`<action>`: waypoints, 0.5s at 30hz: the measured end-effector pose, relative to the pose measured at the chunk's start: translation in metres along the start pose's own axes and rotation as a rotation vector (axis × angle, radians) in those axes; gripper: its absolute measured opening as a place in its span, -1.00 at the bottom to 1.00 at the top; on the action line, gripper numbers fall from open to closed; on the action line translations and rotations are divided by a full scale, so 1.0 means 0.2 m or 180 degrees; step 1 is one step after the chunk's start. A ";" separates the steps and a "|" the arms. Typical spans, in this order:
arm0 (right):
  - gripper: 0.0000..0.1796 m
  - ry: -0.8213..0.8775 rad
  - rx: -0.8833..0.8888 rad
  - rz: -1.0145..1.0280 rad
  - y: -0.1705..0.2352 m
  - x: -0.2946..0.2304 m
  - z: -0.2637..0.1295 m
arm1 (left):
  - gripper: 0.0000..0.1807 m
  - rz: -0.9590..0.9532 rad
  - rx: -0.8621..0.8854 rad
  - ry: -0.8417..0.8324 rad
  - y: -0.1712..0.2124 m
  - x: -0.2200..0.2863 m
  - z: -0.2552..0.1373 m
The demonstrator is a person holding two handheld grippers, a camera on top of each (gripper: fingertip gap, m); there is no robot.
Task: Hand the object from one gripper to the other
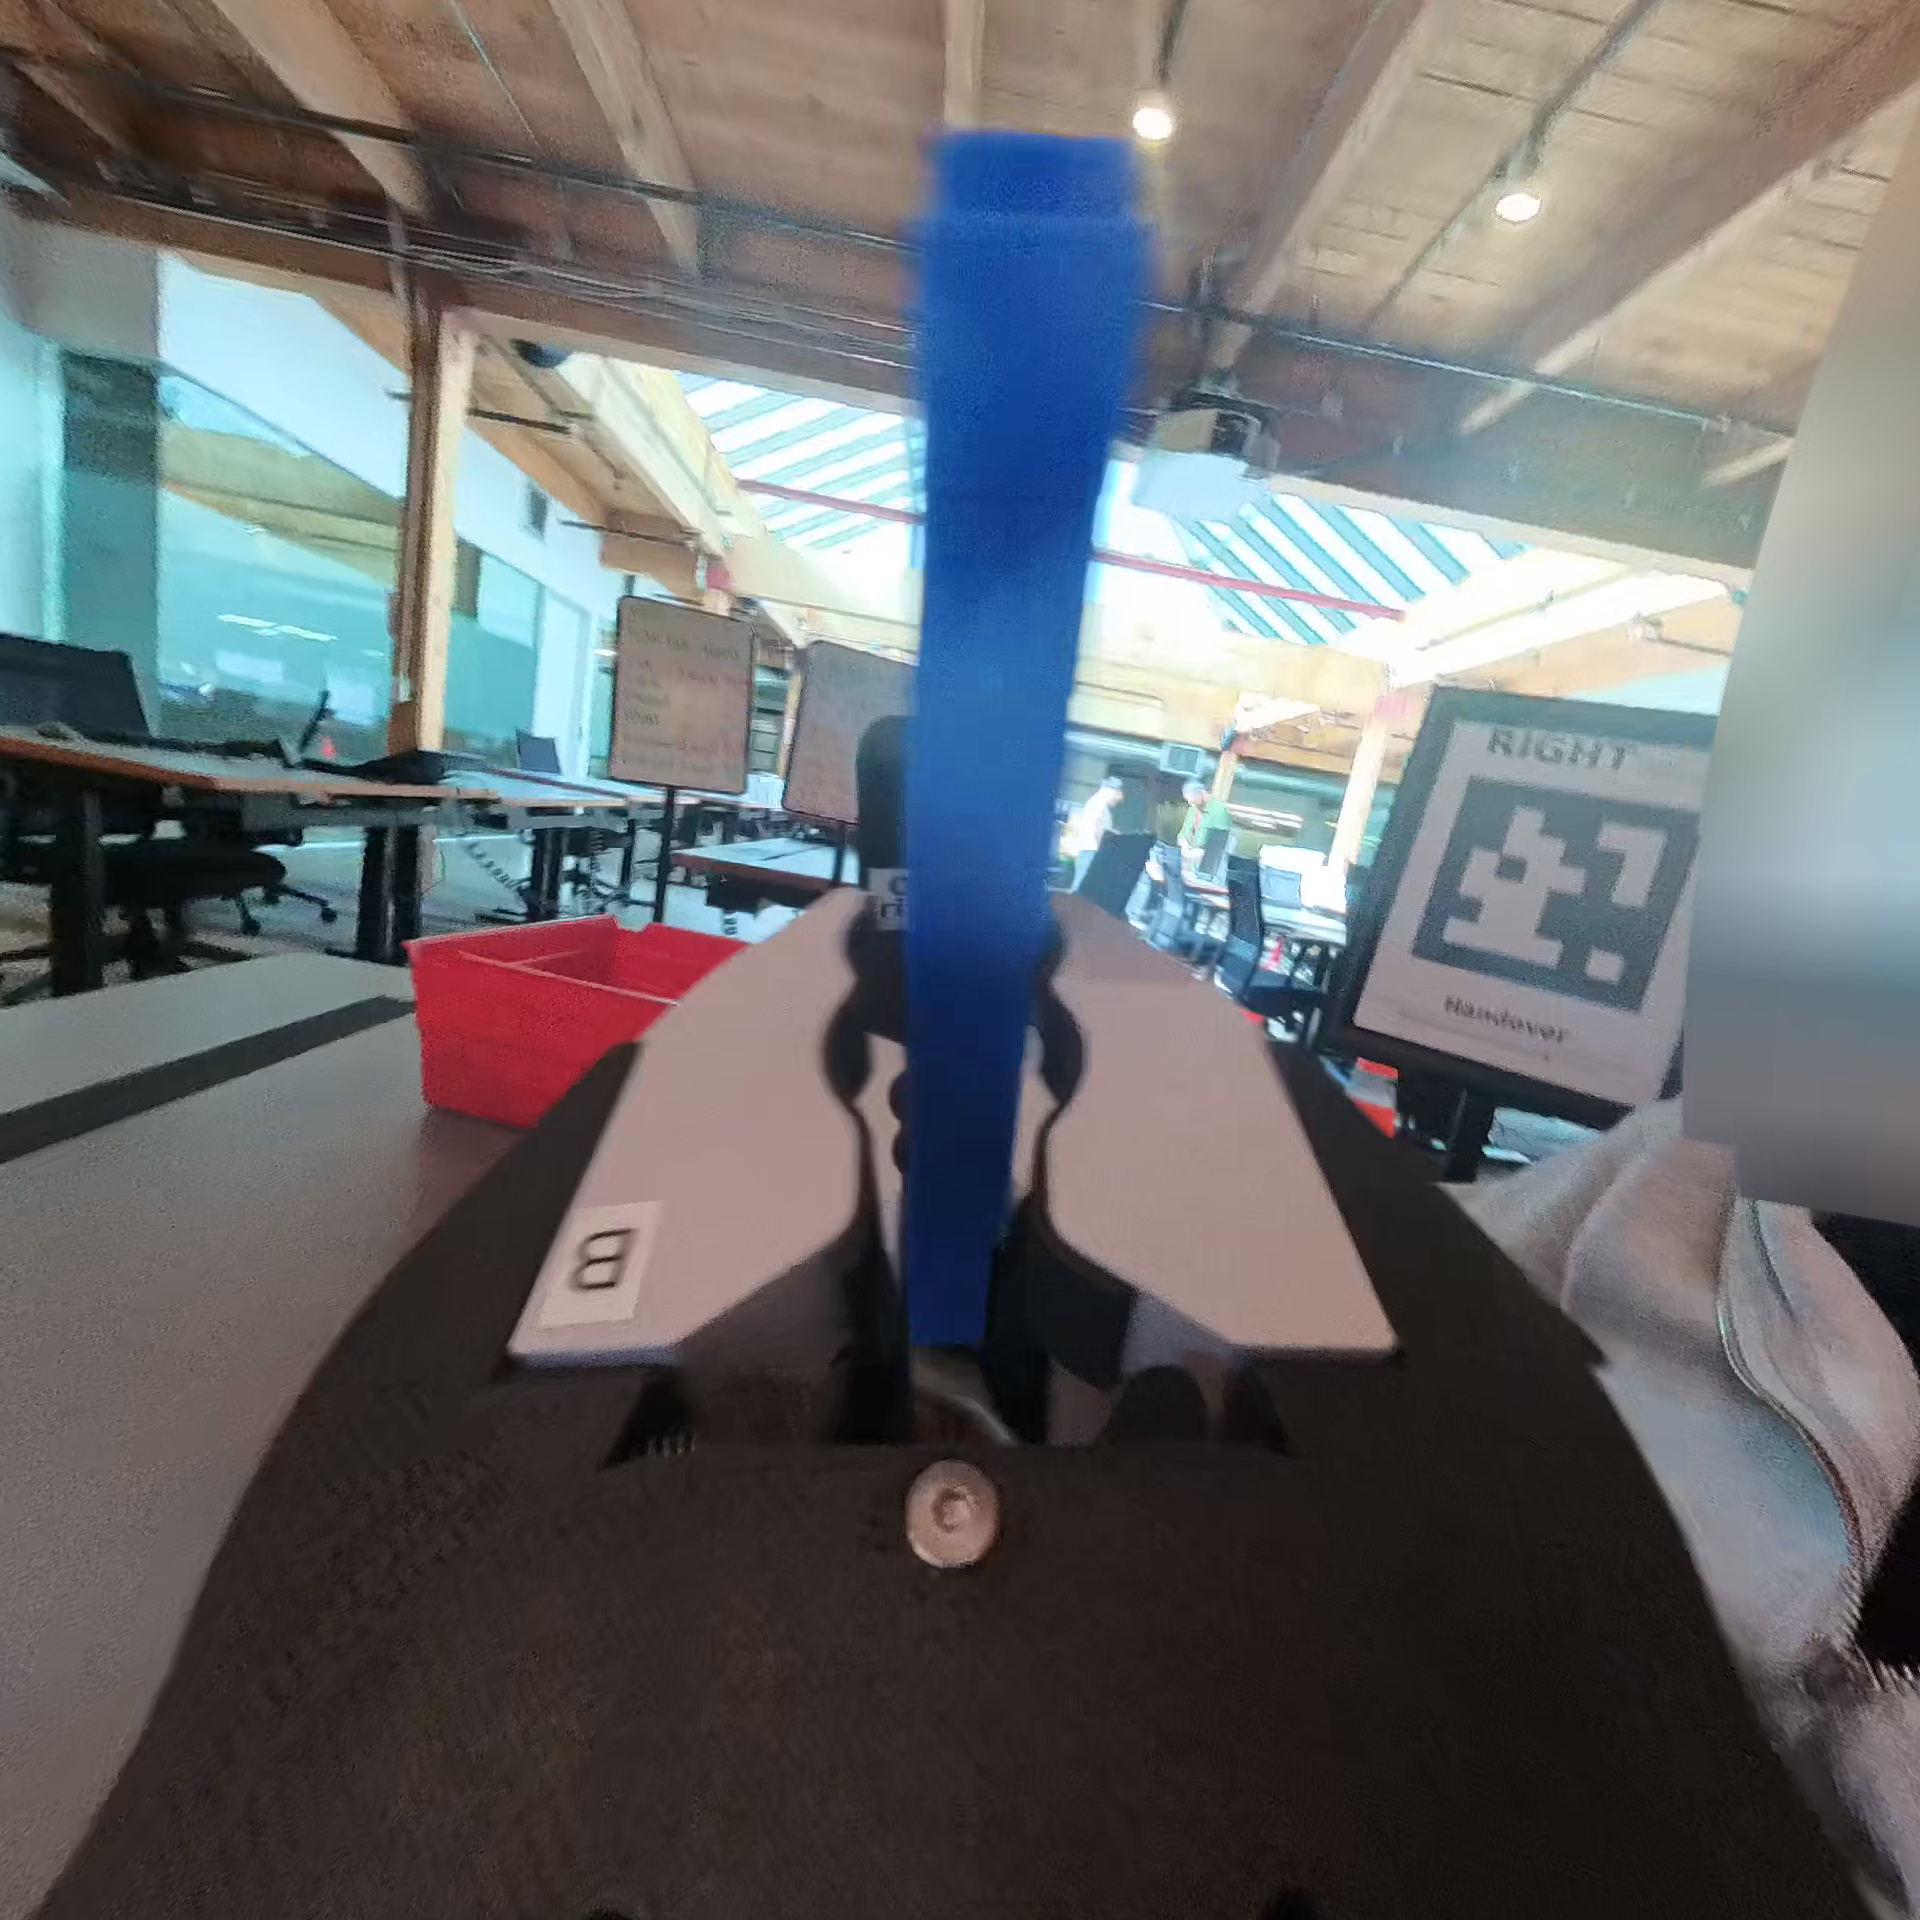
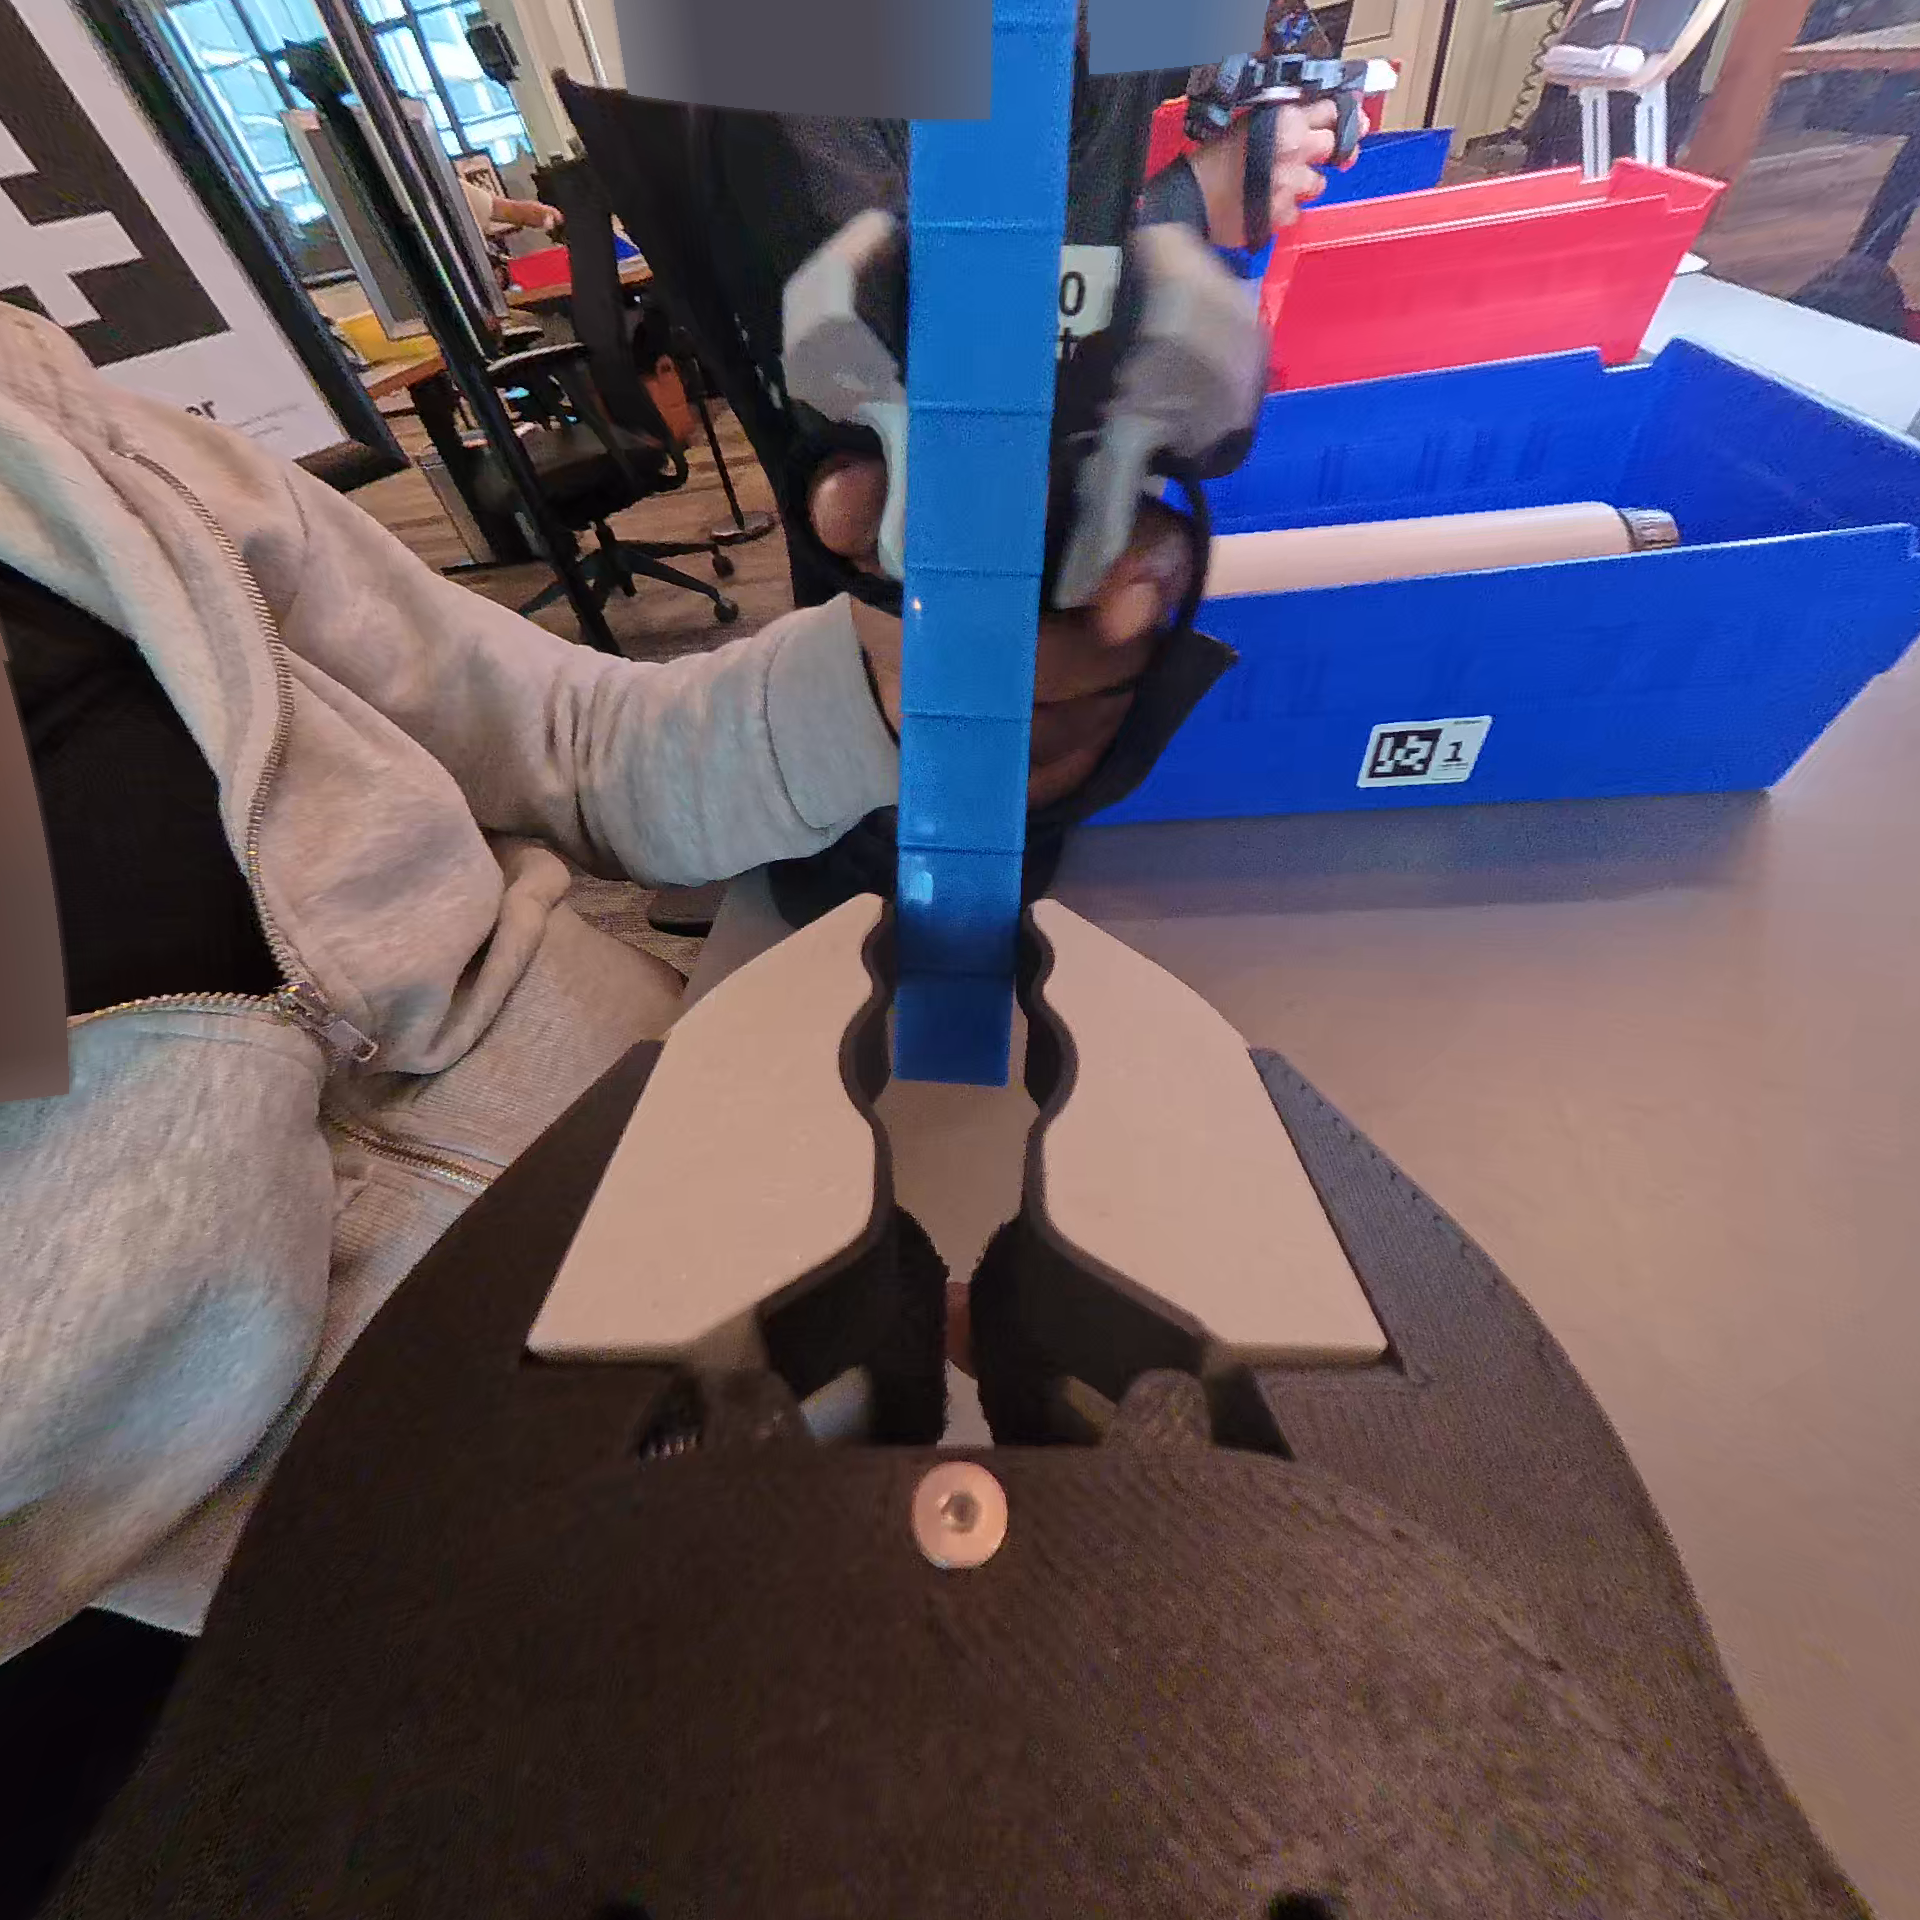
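The right gripper (image 2: 958, 992) has its grey, wavy-edged jaws set either side of the lower end of the blue bar (image 2: 977, 582), a thin gap showing on each side, so they look not yet closed on it; farther up the same bar the left gripper (image 2: 1023, 395) is clamped around it, and its own camera shows the bar (image 1: 997, 623) held tight between the jaws of that gripper (image 1: 961, 1023); so the handover seems about halfway: the receiver is in place, its squeeze and the giver's release remain. The bar is long, square-sided rigid plastic, scored into segments; the finger pads are smooth and matt, the mounts coarse black print; beyond stand a glossy blue bin (image 2: 1558, 665) and a red bin (image 2: 1455, 281) on the grey tabletop (image 2: 1558, 1039).
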State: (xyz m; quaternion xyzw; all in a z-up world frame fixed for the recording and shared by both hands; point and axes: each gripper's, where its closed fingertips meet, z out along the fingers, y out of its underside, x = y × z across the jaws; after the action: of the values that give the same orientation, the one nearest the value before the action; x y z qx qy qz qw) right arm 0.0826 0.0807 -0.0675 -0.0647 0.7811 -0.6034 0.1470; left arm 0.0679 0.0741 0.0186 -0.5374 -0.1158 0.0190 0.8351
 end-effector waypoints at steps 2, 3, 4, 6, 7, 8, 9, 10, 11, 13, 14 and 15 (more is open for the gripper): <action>-0.76 0.0066 0.0024 -0.0047 -0.01 0.01 -0.02 | -0.71 0.0062 0.0077 -0.0052 -0.01 0.00 0.00; -0.76 0.0091 0.0124 -0.0083 -0.04 0.01 -0.04 | -0.76 0.0072 0.0181 -0.0070 -0.03 -0.01 0.00; -0.75 0.0121 0.0317 -0.0121 -0.08 0.02 -0.06 | -0.76 0.0069 0.0332 -0.0093 -0.07 -0.01 -0.02; -0.48 0.0182 0.0871 -0.0136 -0.20 0.02 -0.11 | -0.75 0.0041 0.0675 -0.0136 -0.14 -0.02 -0.05; -0.38 0.0220 0.1109 -0.0114 -0.24 0.03 -0.14 | -0.76 0.0002 0.0844 -0.0130 -0.17 -0.02 -0.07; -0.34 0.0234 0.1271 -0.0092 -0.27 0.03 -0.16 | -0.76 -0.0037 0.0971 -0.0128 -0.20 -0.03 -0.09; -0.32 0.0219 0.1359 -0.0066 -0.28 0.04 -0.16 | -0.76 -0.0050 0.1051 -0.0145 -0.21 -0.03 -0.09; -0.31 0.0193 0.1394 -0.0035 -0.28 0.04 -0.15 | -0.76 -0.0032 0.1101 -0.0173 -0.22 -0.03 -0.10; -0.32 0.0174 0.1393 -0.0005 -0.28 0.04 -0.13 | -0.76 -0.0015 0.1109 -0.0189 -0.21 -0.03 -0.10; -0.54 0.0128 0.1308 -0.0022 -0.26 0.03 -0.08 | -0.76 -0.0014 0.1058 -0.0182 -0.19 -0.03 -0.08; -0.74 0.0096 0.1254 -0.0088 -0.25 0.02 -0.07 | -0.76 -0.0020 0.1042 -0.0159 -0.19 -0.02 -0.07; -0.75 0.0106 0.1223 -0.0141 -0.24 0.02 -0.07 | -0.76 -0.0014 0.1022 -0.0149 -0.18 -0.02 -0.07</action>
State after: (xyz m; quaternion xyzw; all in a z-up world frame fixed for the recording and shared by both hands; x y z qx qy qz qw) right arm 0.0714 0.0792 -0.0180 -0.0426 0.6523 -0.7455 0.1303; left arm 0.0642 0.0463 0.0456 -0.3962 -0.1318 0.0480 0.9074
